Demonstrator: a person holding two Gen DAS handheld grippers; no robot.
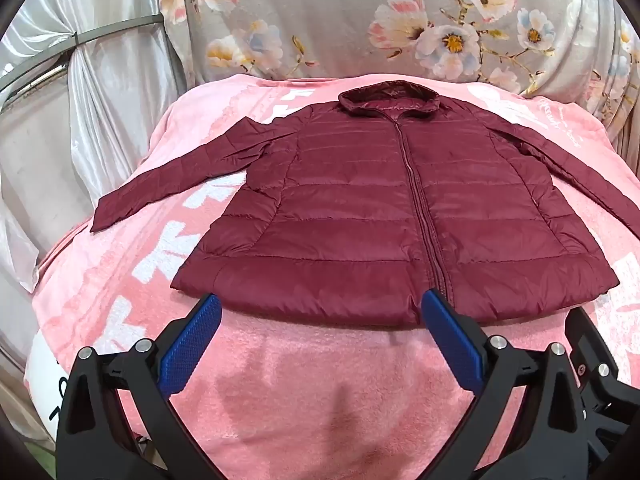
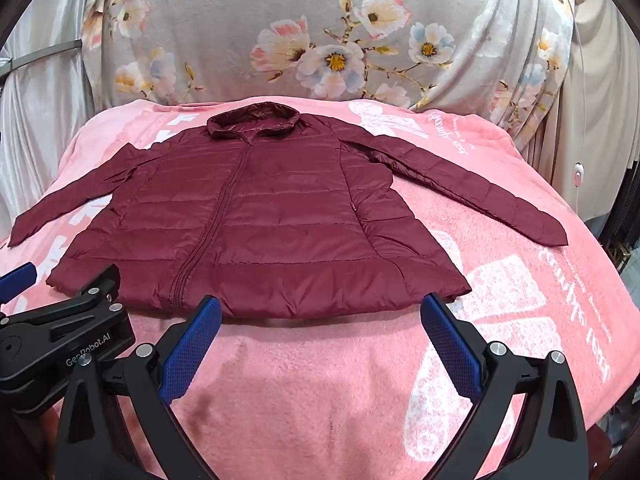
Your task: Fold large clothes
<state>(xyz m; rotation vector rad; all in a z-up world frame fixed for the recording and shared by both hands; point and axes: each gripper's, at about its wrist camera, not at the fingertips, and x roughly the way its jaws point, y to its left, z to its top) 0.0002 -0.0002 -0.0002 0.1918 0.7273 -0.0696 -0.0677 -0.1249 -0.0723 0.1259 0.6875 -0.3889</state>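
A dark red quilted jacket (image 1: pixel 380 216) lies flat and zipped on a pink blanket (image 1: pixel 304 380), collar at the far side, both sleeves spread outward. It also shows in the right wrist view (image 2: pixel 256 224). My left gripper (image 1: pixel 320 312) is open and empty, just short of the jacket's near hem, left of the zipper. My right gripper (image 2: pixel 320 312) is open and empty, just short of the hem's right part. The left gripper's body (image 2: pixel 60 332) shows at the left of the right wrist view.
The pink blanket (image 2: pixel 320 392) with white print covers the whole work surface. A floral grey cloth (image 1: pixel 360 20) hangs behind it. Shiny white curtains (image 1: pixel 100 100) stand at the left. The surface drops off at the right edge (image 2: pixel 600 240).
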